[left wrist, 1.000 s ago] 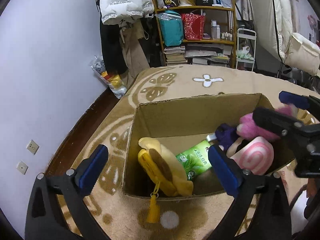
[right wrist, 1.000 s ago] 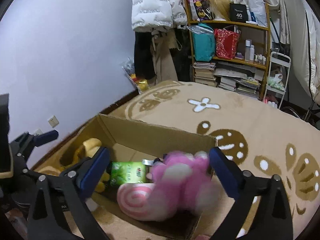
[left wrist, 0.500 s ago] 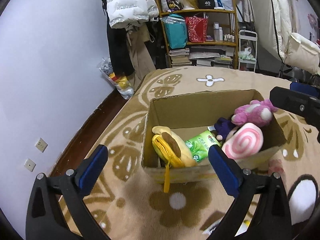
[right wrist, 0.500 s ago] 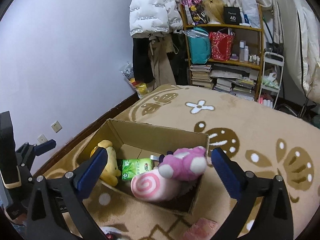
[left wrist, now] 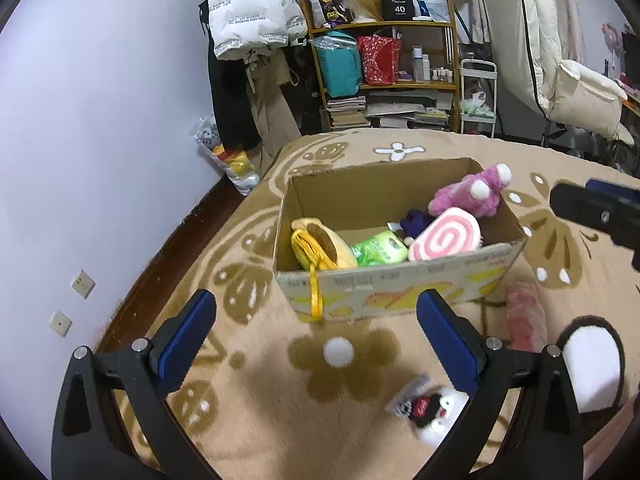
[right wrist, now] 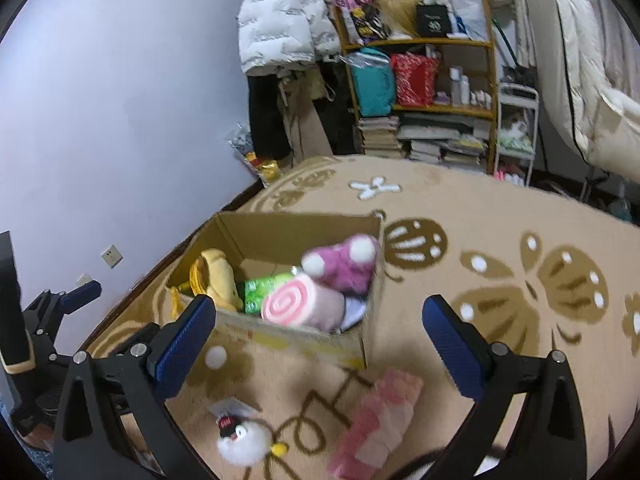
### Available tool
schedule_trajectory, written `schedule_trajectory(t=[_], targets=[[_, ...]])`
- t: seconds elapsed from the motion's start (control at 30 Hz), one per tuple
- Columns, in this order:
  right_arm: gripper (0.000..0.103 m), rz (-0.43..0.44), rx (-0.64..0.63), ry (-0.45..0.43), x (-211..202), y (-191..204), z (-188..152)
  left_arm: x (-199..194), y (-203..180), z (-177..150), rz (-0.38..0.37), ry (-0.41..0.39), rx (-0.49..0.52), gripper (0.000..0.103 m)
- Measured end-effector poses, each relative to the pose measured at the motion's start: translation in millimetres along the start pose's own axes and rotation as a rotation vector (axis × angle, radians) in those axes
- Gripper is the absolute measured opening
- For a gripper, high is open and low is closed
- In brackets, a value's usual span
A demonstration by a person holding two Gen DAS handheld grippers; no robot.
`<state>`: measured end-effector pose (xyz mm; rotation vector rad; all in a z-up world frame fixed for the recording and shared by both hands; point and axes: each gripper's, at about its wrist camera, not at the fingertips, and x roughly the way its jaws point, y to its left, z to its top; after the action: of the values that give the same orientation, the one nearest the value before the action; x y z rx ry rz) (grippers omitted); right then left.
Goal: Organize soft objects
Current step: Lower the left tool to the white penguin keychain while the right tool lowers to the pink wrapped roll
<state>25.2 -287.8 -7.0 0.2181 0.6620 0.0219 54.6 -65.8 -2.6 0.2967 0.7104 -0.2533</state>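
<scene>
Cardboard box (left wrist: 394, 294) on a beige carpet (left wrist: 256, 396) patterned with brown butterflies and flowers holds five soft things: a yellow plush (left wrist: 320, 242) with a ribbon hanging over the near wall, a green tissue pack (left wrist: 378, 249), a dark purple toy (left wrist: 416, 222), a pink swirl-roll cushion (left wrist: 446, 234) and, leaning on the right wall, a magenta plush (left wrist: 470, 194). The left claw (left wrist: 316, 338) hangs open and empty above the carpet, short of the box; the right claw (right wrist: 318, 342) is likewise spread wide and grips nothing. Outside the box, near its front, lie a white plush (right wrist: 242, 442) with a red-and-black cap and a paper tag, and a pink furry item (right wrist: 378, 414) just beside the box's right corner. Printing on the box front is too blurred to read. On the wooden shelf (left wrist: 400, 24) behind, a black box (left wrist: 398, 2) reads "40". A white puffer jacket (left wrist: 250, 16) carrying rows of small grey lettering hangs beside it.
</scene>
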Motion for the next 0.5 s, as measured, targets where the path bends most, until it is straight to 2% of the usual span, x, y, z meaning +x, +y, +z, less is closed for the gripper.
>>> schedule_trajectory(t=[0.27, 0.5], targets=[[0.103, -0.016, 0.042, 0.050, -3, -6, -23, -3, -3, -21, -0.008, 0.029, -0.028, 0.100], [0.103, -0.032, 0.060, 0.109, 12, -9, -41, 6, -13, -30, -0.013, 0.056, -0.008, 0.100]])
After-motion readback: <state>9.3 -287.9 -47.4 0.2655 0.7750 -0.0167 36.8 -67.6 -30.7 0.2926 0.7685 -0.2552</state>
